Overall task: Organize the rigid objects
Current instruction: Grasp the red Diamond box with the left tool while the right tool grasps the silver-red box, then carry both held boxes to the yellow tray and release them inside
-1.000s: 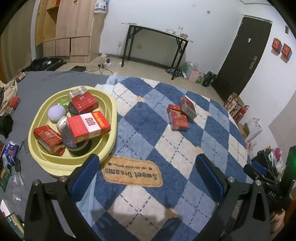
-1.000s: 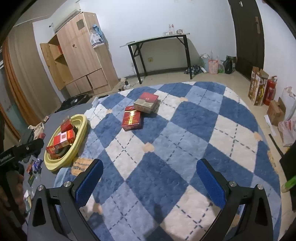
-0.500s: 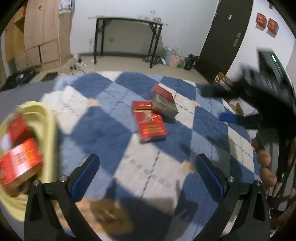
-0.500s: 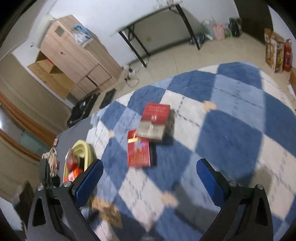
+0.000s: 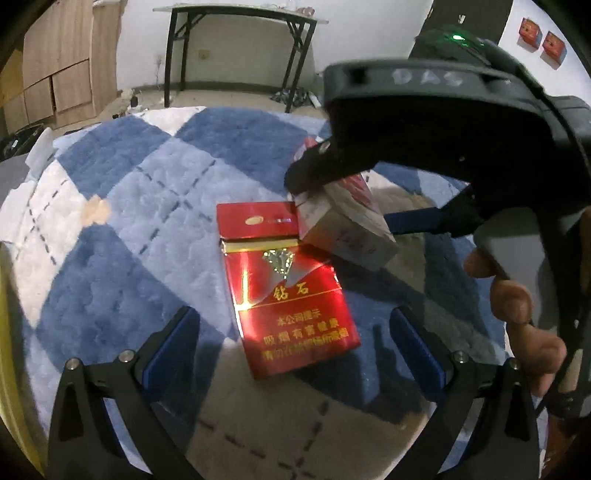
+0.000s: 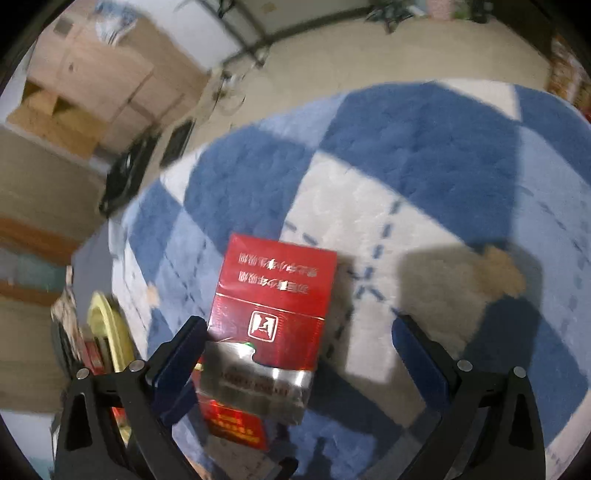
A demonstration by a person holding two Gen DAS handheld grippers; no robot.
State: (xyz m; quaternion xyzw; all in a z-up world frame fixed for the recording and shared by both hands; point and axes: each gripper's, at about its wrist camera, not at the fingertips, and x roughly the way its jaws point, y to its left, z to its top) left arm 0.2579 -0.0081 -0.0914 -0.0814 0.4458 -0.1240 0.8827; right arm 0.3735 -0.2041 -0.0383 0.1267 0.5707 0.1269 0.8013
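A red cigarette pack [image 5: 288, 291] lies flat on the blue-and-white checked rug [image 5: 110, 258]. My open left gripper [image 5: 293, 347] hovers just short of it, one finger on either side. A second pack [image 5: 343, 229], red with a silver end, leans on its far corner. My right gripper [image 5: 343, 201] straddles that pack from above, held by a person's hand [image 5: 517, 302]. In the right wrist view the silver-ended pack [image 6: 273, 310] sits between the open fingers of the right gripper [image 6: 299, 358], close to the left fingertip [image 6: 184, 354]. The flat pack [image 6: 232, 424] shows underneath.
A yellow basin [image 6: 109, 336] holding more red packs sits at the rug's left edge. Beyond the rug are a black-legged table [image 5: 236, 14], a wooden wardrobe [image 5: 55, 74] and bare floor [image 6: 369, 55]. Rug lies open to the right of the packs.
Both grippers have swung away from the basin and closed in on the two packs. The right gripper has dropped down around the silver-ended pack. Both stay open.
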